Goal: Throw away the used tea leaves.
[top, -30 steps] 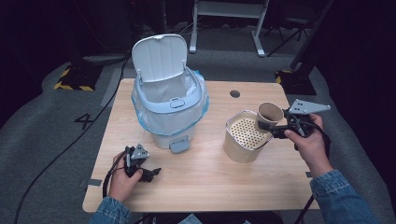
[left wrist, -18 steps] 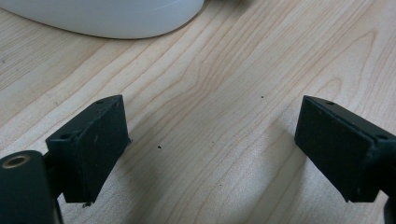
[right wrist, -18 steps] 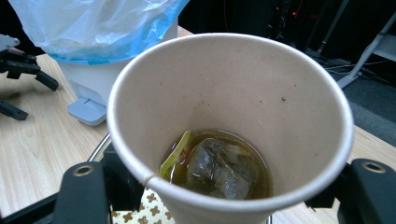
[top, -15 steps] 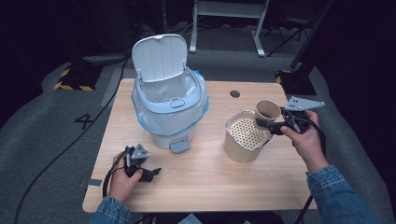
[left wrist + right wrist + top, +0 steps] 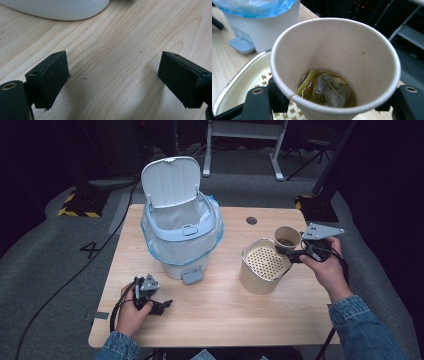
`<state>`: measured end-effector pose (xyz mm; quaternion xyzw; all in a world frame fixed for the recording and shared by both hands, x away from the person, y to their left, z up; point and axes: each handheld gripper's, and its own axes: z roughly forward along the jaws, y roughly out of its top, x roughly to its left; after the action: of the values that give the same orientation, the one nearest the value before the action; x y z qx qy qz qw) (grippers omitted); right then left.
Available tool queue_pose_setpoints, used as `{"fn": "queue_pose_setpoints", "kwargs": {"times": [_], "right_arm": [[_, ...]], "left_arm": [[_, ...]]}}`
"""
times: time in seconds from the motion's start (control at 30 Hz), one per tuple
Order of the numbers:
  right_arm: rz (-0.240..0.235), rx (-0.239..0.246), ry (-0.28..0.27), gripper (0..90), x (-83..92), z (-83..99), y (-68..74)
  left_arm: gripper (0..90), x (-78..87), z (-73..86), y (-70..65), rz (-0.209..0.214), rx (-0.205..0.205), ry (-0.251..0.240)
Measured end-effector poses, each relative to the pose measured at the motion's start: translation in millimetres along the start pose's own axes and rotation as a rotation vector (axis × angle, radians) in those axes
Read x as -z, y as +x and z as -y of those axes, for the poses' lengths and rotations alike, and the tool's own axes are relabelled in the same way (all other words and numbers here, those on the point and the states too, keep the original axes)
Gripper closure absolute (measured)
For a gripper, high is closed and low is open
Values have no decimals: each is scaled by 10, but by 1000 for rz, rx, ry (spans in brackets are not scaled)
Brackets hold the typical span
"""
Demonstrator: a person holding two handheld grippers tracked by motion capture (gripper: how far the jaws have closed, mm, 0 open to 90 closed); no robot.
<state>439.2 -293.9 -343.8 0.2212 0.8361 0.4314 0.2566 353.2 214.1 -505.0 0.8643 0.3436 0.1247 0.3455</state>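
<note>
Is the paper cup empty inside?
No, the paper cup held by the right claw has brownish liquid and a soggy tea bag at its bottom.

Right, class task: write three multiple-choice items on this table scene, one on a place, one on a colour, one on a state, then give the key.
1. Where is the paper cup?
A. in the right gripper
B. inside the bin
C. on the floor

2. What colour is the bag lining the bin?
A. red
B. blue
C. black

3. How is the left gripper?
A. shut on a spoon
B. open, holding nothing
C. shut on the lid

Key: 1 A, the jaws flank the cup beside the strainer tin; 2 B, blue plastic folds over the rim; 3 B, bare table shows between its jaws.
</note>
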Motion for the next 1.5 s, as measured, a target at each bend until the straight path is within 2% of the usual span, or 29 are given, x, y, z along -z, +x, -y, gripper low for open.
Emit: {"fn": "queue_pose_setpoints", "kwargs": {"times": [0.1, 0.2, 0.5, 0.63, 0.8, 0.9, 1.13, 1.2, 1.27, 1.33, 1.4, 1.5], "right_arm": [[32, 89, 15, 329, 4, -20, 10], [89, 205, 51, 334, 8, -56, 42], [169, 403, 116, 343, 29, -101, 100], [197, 467, 138, 345, 39, -113, 139], [250, 610, 187, 346, 25, -136, 191], [294, 744, 242, 346, -9, -156, 266], [352, 950, 307, 346, -98, -170, 406], [387, 1017, 338, 347, -125, -160, 465], [432, 1113, 364, 347, -157, -135, 526], [487, 1234, 404, 347, -193, -101, 594], [544, 1349, 423, 347, -223, -64, 660], [602, 1461, 439, 347, -244, -49, 714]], "left_arm": [[103, 1, 0, 1, -1, -4, 0], [103, 0, 0, -1, -1, -1, 0], [105, 4, 1, -2, -7, -5, 1], [105, 3, 1, -3, -5, -1, 1], [105, 4, 0, 0, -7, -5, 1], [104, 2, 1, -2, -4, -1, 0], [104, 2, 1, -2, -4, -2, 1], [104, 2, 1, -2, -4, -2, 1], [104, 2, 1, -2, -4, -1, 0], [104, 3, 1, -2, -4, -2, 1], [104, 3, 1, -1, -4, -2, 1], [104, 2, 1, -2, -4, -2, 1]]}}
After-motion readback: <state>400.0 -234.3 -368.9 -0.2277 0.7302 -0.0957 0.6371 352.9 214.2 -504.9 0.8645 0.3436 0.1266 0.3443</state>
